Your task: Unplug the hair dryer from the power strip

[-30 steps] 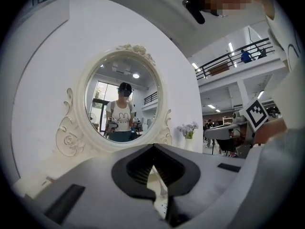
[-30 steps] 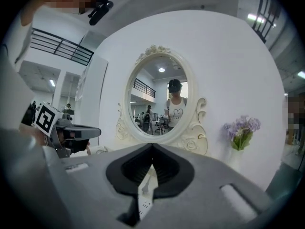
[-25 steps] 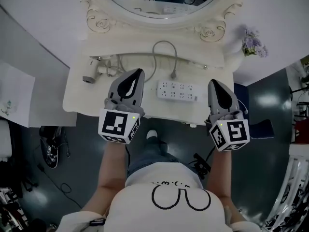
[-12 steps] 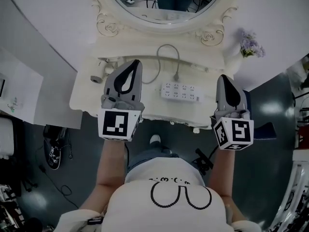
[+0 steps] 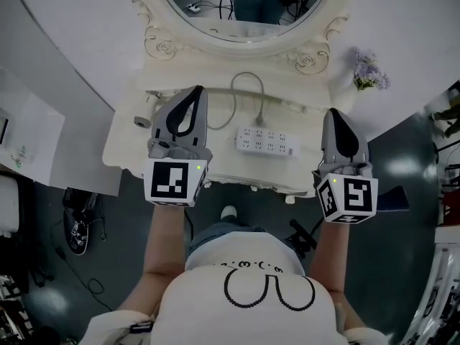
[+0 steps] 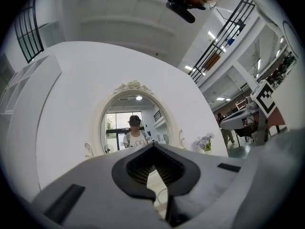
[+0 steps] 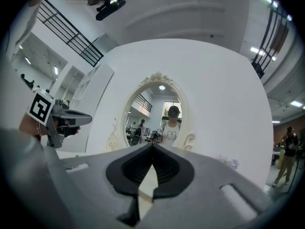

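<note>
Grippers up and roughly level at the counter [image 5: 126, 154] front edge, left gripper [image 5: 195, 90] and right gripper [image 5: 335, 113] aimed at the oval mirror [image 5: 215, 0], fingers pinched shut on nothing. Power strip [image 5: 266, 141] flat on the white counter between them, long axis left-to-right, hair dryer [image 5: 142, 119] back left, mostly hidden behind the left one.

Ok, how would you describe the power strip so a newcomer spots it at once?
Start at the cream dressing table under the oval mirror. The power strip lies flat near the middle of its front edge. It is the only white bar with rows of sockets; the hair dryer sits back left.
</note>
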{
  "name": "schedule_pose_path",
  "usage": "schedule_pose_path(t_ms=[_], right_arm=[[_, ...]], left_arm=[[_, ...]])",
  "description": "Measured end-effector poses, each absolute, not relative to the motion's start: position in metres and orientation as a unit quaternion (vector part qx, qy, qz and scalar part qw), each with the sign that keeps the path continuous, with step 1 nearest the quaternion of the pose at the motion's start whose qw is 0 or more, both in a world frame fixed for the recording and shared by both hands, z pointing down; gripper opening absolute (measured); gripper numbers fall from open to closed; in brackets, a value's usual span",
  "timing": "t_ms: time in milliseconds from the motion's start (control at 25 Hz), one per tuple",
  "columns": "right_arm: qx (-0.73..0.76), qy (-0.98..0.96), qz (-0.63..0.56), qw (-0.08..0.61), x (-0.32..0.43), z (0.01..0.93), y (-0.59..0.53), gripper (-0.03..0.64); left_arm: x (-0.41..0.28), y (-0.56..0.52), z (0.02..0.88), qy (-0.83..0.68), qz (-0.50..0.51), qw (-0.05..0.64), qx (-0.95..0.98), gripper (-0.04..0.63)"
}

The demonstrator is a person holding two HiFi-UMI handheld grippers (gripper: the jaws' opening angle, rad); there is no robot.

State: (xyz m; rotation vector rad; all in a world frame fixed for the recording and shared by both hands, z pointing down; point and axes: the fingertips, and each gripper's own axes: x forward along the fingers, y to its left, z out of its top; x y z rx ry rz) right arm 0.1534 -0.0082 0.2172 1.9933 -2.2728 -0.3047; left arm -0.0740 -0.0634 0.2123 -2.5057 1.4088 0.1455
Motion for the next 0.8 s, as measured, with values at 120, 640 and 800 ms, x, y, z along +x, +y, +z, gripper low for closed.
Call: schedule_pose_path(t_ms=[120,640,800], right_arm=[[0.653,-0.748,-0.102,0.052,0.155,0.216,-0.007,0.002],[0.647,-0.754,-0.102,0.054,0.153,0.218,-0.008,0.002],[0.646,-0.755,-0.101,0.052,0.153,0.218,-0.007,0.002]], left_arm=[[-0.069,-0.063,0.210,0.484,0.052,0.122,-0.865,-0.002],[-0.062,-0.065,0.214,0.480,0.045,0.121,-0.868,-0.002],[-0.063,-0.065,0.216,0.480,0.043,0.124,-0.867,-0.002]])
